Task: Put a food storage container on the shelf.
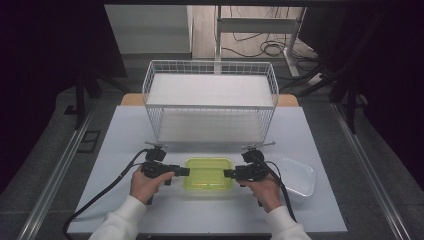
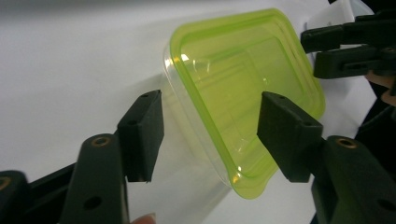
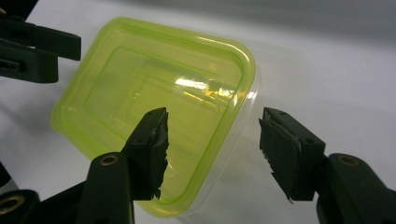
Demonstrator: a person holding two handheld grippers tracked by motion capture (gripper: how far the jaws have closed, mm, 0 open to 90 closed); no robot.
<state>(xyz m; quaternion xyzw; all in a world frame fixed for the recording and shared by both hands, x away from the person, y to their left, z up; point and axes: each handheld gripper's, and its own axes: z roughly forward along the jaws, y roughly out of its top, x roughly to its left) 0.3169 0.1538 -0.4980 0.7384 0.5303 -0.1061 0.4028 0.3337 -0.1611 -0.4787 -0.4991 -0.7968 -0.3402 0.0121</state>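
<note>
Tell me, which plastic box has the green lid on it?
The box with the green lid is the one in front of the wire basket, between the left gripper and right gripper. The other clear container, off to the right, has no green.

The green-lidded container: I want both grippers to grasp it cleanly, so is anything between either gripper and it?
Nothing visible. The left gripper and right gripper flank the green-lidded container, jaws open around its ends. The clear container lies off to the right.
</note>
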